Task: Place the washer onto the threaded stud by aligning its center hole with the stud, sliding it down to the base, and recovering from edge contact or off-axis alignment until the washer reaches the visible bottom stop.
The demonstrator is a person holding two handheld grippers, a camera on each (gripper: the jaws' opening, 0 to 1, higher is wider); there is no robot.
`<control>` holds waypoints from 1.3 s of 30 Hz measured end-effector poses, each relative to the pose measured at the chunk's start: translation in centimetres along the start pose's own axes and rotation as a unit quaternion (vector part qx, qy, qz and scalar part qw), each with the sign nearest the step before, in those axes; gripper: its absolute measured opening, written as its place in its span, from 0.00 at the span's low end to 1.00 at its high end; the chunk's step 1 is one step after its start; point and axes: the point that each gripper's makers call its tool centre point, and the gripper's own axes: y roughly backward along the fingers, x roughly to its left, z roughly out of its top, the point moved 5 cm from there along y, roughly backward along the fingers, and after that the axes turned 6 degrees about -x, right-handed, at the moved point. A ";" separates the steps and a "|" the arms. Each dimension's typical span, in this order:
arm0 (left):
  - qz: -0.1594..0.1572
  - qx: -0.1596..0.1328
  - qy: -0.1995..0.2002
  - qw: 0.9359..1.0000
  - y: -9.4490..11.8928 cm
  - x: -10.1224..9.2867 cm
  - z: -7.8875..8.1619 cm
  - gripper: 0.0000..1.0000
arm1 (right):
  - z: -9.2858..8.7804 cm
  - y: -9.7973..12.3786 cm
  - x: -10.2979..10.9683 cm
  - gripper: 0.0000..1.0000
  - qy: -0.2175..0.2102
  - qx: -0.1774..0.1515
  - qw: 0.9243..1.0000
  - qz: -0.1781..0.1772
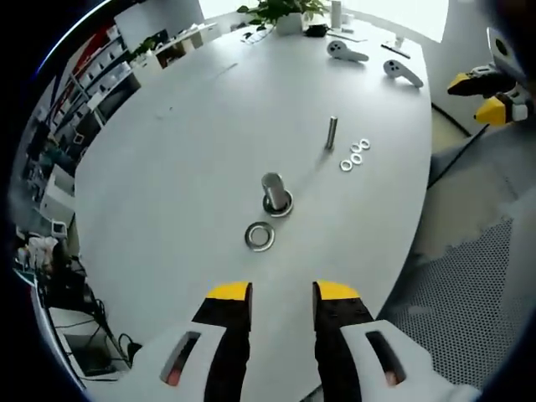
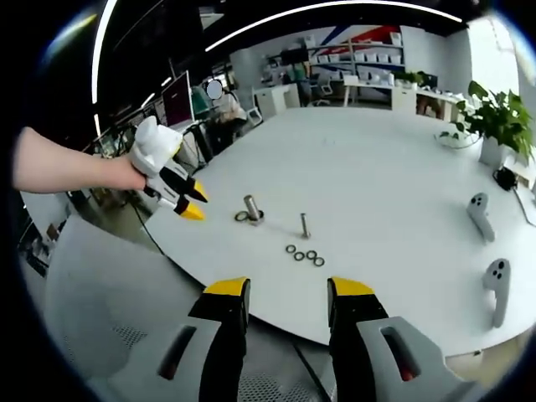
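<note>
A thick threaded stud [image 1: 273, 192] stands upright on the white table with a washer round its base [image 1: 279, 204]. A large loose washer [image 1: 260, 236] lies flat just in front of it. My left gripper [image 1: 282, 295] hovers open above the table's near edge, short of that washer, nothing between its jaws. The right gripper view shows the stud [image 2: 252, 208], a washer beside it [image 2: 241, 216], and my left gripper [image 2: 190, 201] held by a hand. My right gripper [image 2: 287, 293] is open and empty, off the table's edge; it also appears at the far right [image 1: 494, 96].
A thinner bolt [image 1: 332, 132] stands upright farther back, with several small washers [image 1: 354, 155] beside it. Two white controllers [image 1: 346, 52] and a potted plant [image 1: 285, 12] sit at the far end. Grey floor lies to the right of the table edge [image 1: 419, 226]; shelves lie beyond.
</note>
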 end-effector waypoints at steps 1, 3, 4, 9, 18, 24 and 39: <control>0.001 -0.001 0.005 1.000 0.0 0.2 0.0 0.27 | 0.0 0.0 0.0 0.39 0.000 0.000 1.000 0.000; 0.001 -0.003 0.013 1.000 0.0 0.2 0.2 0.27 | 0.0 0.0 0.0 0.39 0.001 -0.001 1.000 0.001; 0.000 -0.002 0.014 1.000 0.0 0.3 0.2 0.28 | 0.1 0.1 0.0 0.39 0.000 -0.003 1.000 0.001; -0.001 0.012 0.002 1.000 -0.7 0.5 0.3 0.29 | 0.1 0.1 0.0 0.39 -0.003 -0.007 1.000 -0.001; -0.008 0.035 -0.001 0.999 -2.2 1.1 0.7 0.29 | 0.2 0.0 0.0 0.39 -0.008 -0.009 1.000 -0.001; -0.019 0.037 0.023 0.999 -4.0 1.7 0.9 0.30 | 0.2 0.0 -0.1 0.39 -0.014 -0.012 1.000 -0.005; -0.037 0.057 0.007 0.998 -8.1 2.5 1.9 0.33 | 0.0 0.1 -0.3 0.39 -0.018 -0.005 1.000 -0.012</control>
